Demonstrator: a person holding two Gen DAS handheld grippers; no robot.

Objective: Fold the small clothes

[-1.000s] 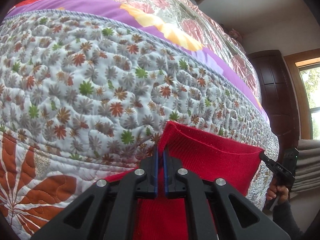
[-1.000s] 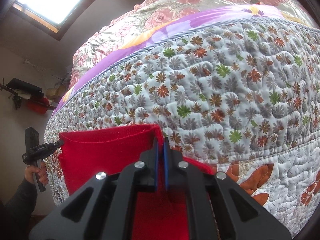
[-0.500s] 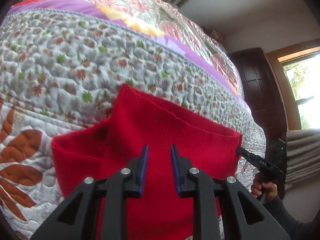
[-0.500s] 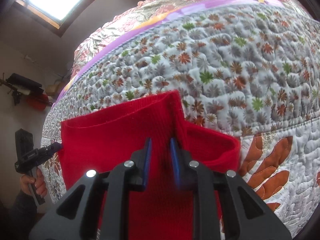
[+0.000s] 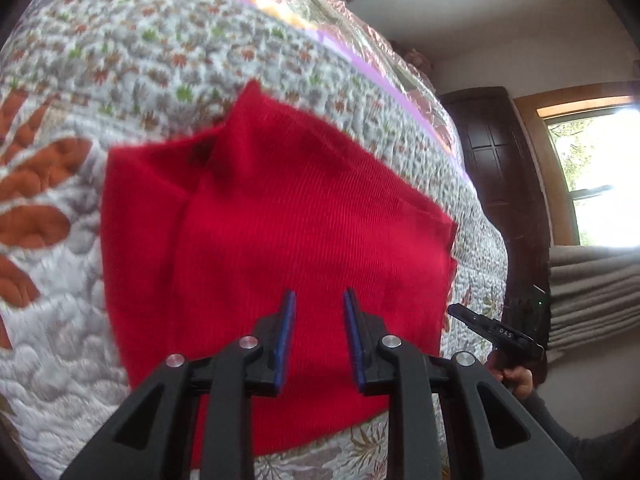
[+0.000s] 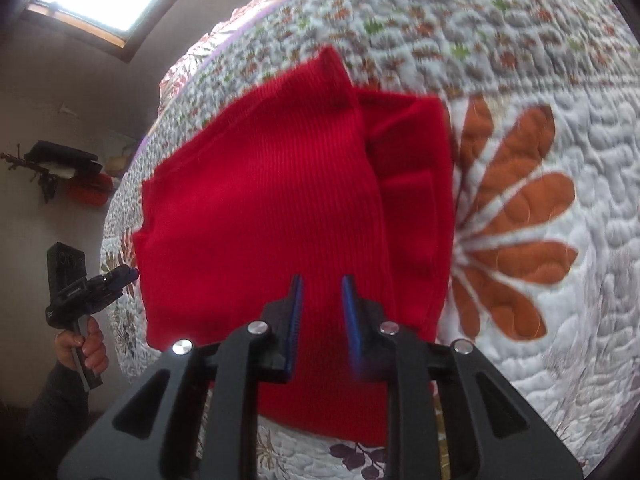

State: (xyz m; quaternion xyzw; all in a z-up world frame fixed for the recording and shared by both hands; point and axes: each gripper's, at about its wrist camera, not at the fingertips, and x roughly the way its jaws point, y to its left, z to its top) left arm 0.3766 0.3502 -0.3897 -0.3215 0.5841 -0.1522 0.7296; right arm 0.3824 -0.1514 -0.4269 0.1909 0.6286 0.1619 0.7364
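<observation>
A red knitted garment (image 5: 280, 232) is lying folded on the quilted bed (image 5: 132, 40), with a narrower folded layer showing along one side of it. In the left wrist view it is spreading toward the bed's right edge; its near hem is being hidden by the tool frames. The left tool (image 5: 319, 312) is being held just above the red cloth with its blue-lined jaws parted and nothing between them. The right tool (image 6: 322, 300) is likewise being held over the garment, jaws spread and gripping nothing. Whether either tool is touching the fabric cannot be told, since the frames are blurred. Each tool is being gripped by a hand (image 6: 82, 346) beside the bed.
</observation>
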